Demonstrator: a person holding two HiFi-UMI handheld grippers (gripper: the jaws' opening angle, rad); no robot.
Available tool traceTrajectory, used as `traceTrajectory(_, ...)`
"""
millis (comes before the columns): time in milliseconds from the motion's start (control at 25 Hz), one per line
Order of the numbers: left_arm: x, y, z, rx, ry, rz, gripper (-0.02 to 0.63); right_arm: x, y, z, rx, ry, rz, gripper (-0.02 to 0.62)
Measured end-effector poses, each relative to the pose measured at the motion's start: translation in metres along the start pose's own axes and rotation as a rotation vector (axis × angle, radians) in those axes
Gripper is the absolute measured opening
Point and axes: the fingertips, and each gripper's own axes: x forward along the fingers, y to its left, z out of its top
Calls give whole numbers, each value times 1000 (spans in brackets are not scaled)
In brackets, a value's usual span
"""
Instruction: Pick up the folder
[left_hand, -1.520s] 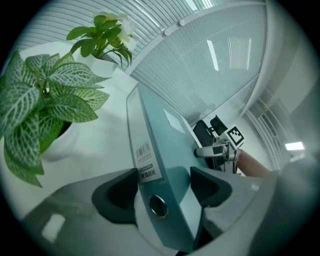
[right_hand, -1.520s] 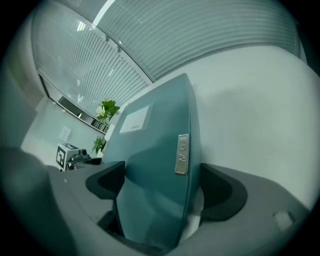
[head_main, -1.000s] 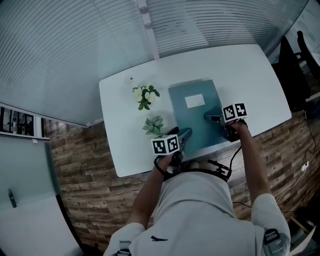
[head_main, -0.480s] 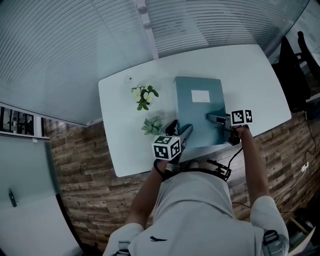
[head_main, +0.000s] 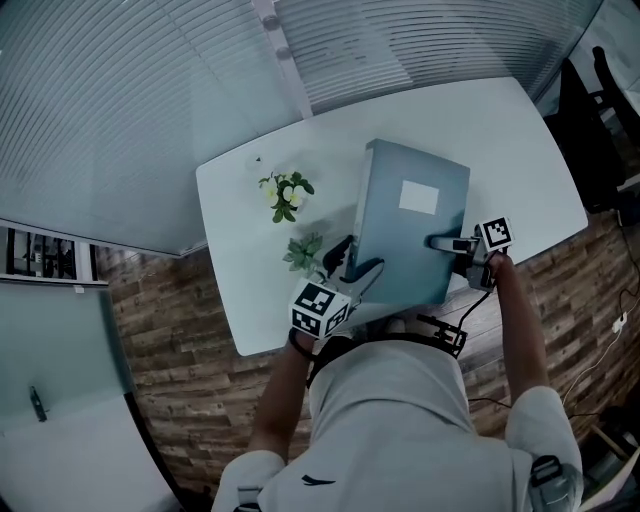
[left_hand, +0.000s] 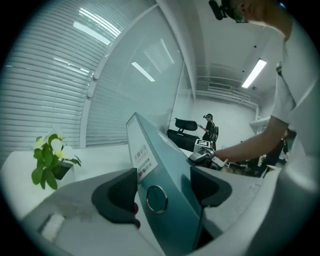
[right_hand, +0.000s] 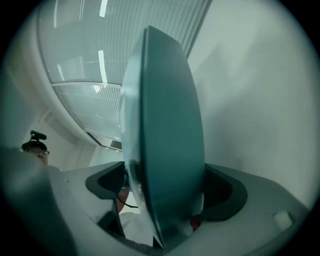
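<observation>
The teal folder with a white label is up off the white table, tilted, and held at its near end from both sides. My left gripper is shut on its spine edge; in the left gripper view the folder fills the jaws of that gripper, the spine's ring hole between them. My right gripper grips the opposite edge, its jaws closing on it. In the right gripper view the folder stands edge-on between both pads of that gripper.
A small pot of white flowers and a green succulent stand on the table left of the folder, close to my left gripper. A blinds-covered glass wall runs behind. A dark office chair is at the far right.
The folder lay flat on the table a second ago; now it is raised and tilted. Both grippers have risen with it, and the left one has rolled over.
</observation>
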Motion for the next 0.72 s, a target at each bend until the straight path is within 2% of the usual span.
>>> traceTrajectory(40, -3, -3, 5, 35, -16, -20, 350, -3, 6, -2, -16, 8, 47, 433)
traceTrajectory(160, -13, -12, 17, 123, -53, -98, 348, -7, 28, -19, -137, 70, 172, 404)
traceTrajectory(280, -19, -12, 22, 144, -46, -153, 348, -1, 45, -41, -293, 162, 217, 373)
traceTrajectory(360, -20, -9, 23, 105, -56, -164, 350, -1, 58, -38, -348, 110, 261, 362)
traceTrajectory(520, -22, -5, 32, 16, -124, -153, 350, -11, 101, -3, -362, -149, 408, 325)
traceTrajectory(600, -25, -7, 35, 22, -143, -149, 350, -15, 115, 2, -394, -192, 412, 327)
traceTrajectory(720, -29, -8, 41, 33, -153, -167, 353, -15, 130, -1, -441, -198, 386, 333)
